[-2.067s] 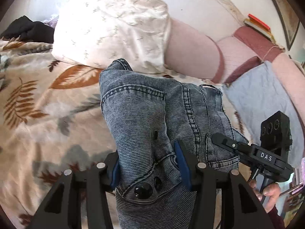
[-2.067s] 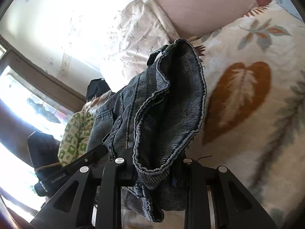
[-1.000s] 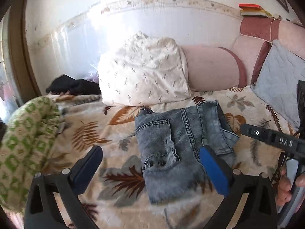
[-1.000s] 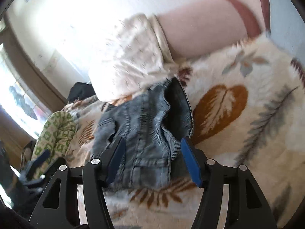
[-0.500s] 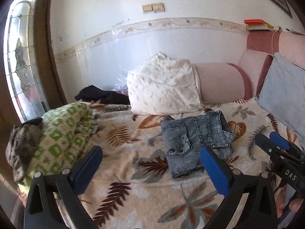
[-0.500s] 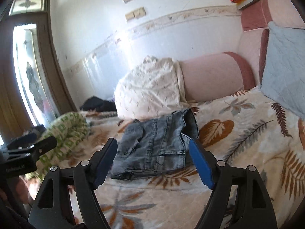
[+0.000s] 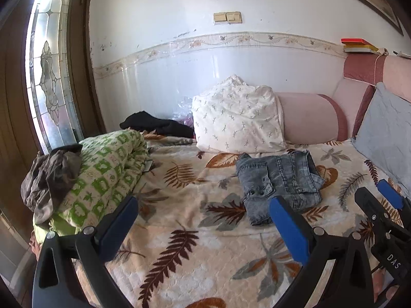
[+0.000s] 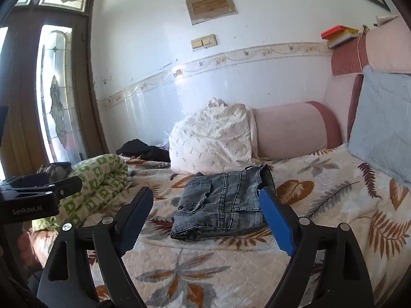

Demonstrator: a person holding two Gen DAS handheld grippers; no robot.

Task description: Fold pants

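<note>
I have let go of the folded jeans (image 8: 223,200) and pulled both tools back; they lie on the leaf-print bedspread (image 7: 195,256), just in front of the white pillow (image 7: 239,120). My left gripper (image 7: 205,220) gapes empty; my right gripper (image 8: 208,220) is opening, nothing between its jaws.

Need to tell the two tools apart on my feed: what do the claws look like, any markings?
Both are black plastic frames with silver screws and blue pads on the fingers. The left claw shows "GenRobot.AI" in white on its side in the right wrist view. The right claw carries white "DAS" lettering in the left wrist view. No cables or sleeves are visible.
</note>
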